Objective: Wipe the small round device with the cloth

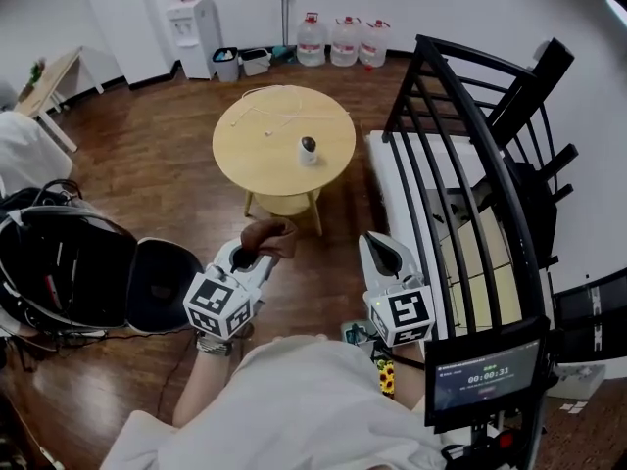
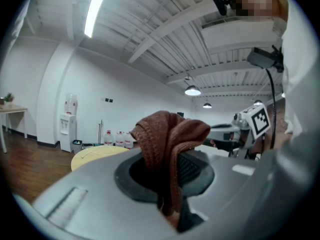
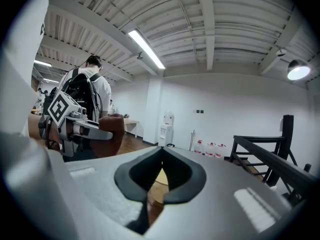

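The small round white device (image 1: 309, 149) with a dark front stands on the round yellow table (image 1: 265, 164), right of its centre. Well short of the table, over the wood floor, my left gripper (image 1: 257, 254) is shut on a bunched brown cloth (image 1: 271, 234). In the left gripper view the cloth (image 2: 170, 139) sticks up from between the jaws of the left gripper (image 2: 168, 184). My right gripper (image 1: 385, 248) hangs beside it to the right, shut and empty. The right gripper view shows that gripper (image 3: 161, 159) with its dark pads meeting.
A thin white cable (image 1: 269, 116) lies on the table's far side. A black railing (image 1: 470, 164) rises at the right, next to a white bench (image 1: 392, 179). Water bottles (image 1: 343, 39) and a dispenser (image 1: 196, 23) line the far wall. Black gear (image 1: 69, 262) sits at the left.
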### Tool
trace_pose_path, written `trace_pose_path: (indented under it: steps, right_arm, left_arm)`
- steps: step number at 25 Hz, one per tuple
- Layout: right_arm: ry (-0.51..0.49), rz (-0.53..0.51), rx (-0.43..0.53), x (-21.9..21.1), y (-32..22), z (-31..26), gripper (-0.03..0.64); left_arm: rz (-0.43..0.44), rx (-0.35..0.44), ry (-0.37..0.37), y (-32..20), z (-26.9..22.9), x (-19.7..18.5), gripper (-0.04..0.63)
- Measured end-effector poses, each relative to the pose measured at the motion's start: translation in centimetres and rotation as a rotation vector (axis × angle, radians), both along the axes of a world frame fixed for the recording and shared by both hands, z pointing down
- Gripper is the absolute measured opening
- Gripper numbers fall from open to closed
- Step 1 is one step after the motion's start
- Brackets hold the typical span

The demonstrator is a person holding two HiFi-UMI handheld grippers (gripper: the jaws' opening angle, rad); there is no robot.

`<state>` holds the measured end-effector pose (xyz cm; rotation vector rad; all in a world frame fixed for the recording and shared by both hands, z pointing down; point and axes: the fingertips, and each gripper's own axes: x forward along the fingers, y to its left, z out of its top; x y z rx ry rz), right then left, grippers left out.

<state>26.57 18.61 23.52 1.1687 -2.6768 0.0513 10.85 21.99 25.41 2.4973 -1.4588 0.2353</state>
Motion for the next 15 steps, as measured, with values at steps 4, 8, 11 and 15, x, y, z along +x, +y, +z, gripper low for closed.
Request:
trace_pose_path:
  steps: [4,8,11,15]
  right_arm:
    - [0.004,-0.014,-0.007,-0.5,-0.8,0.4,0.003]
    - [-0.001,-0.003,-0.023,-0.5,-1.6,0.6,0.003]
    - [-0.005,-0.003,-0.026,-0.9,-0.6,0.3,0.003]
    - [-0.006,-0.001,-0.023,-1.5,2.8,0.1,0.003]
  left_arm:
    - [-0.005,-0.008,0.004,-0.9,0.5,-0.4,0.077]
    - [0.010,-0.031,0.016,-1.4,0.9,0.1,0.077]
    - [0.025,-0.044,0.018,0.0,1.1,0.5,0.077]
    - [0.029,-0.050,0.029,3.5,1.1,0.3,0.077]
